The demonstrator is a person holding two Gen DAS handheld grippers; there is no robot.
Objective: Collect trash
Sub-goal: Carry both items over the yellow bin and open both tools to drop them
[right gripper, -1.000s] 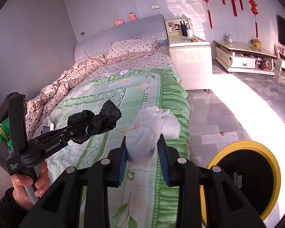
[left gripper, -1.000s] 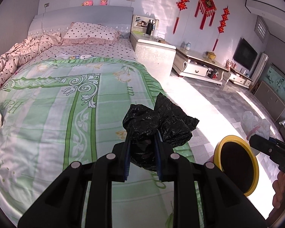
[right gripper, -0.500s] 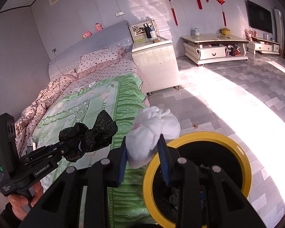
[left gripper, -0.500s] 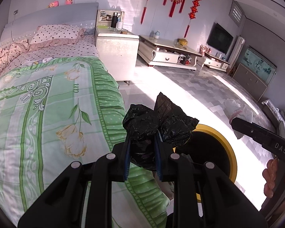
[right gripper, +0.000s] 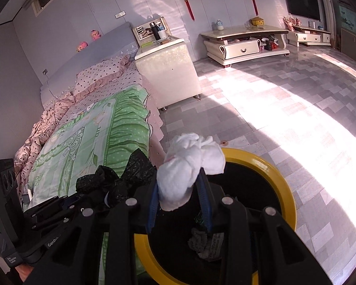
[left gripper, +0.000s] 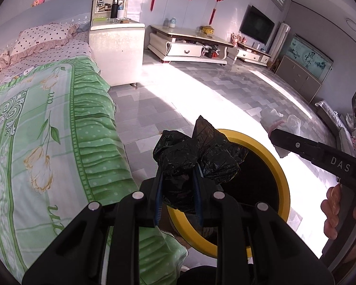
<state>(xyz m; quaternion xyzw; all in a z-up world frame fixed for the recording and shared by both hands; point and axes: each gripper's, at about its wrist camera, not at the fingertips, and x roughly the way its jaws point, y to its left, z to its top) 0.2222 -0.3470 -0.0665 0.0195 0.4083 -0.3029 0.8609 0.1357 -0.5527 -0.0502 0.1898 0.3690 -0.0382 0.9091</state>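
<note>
My left gripper (left gripper: 178, 178) is shut on a crumpled black plastic bag (left gripper: 197, 152), held above the near rim of a yellow-rimmed black bin (left gripper: 281, 178) on the floor. My right gripper (right gripper: 179, 190) is shut on a wad of white tissue (right gripper: 192, 161), held over the same bin (right gripper: 282, 185); some trash lies inside it. The right gripper with its tissue (left gripper: 273, 121) shows at the right of the left wrist view. The black bag (right gripper: 121, 178) shows left of the tissue in the right wrist view.
A bed with a green quilt (left gripper: 47, 137) lies left of the bin. A white nightstand (left gripper: 117, 49) stands beyond it. A low white TV cabinet (left gripper: 189, 47) runs along the far wall. The tiled floor (right gripper: 284, 109) is sunlit.
Both grippers have swung right, away from the bed, and come over the yellow-rimmed bin. Each still holds its piece of trash.
</note>
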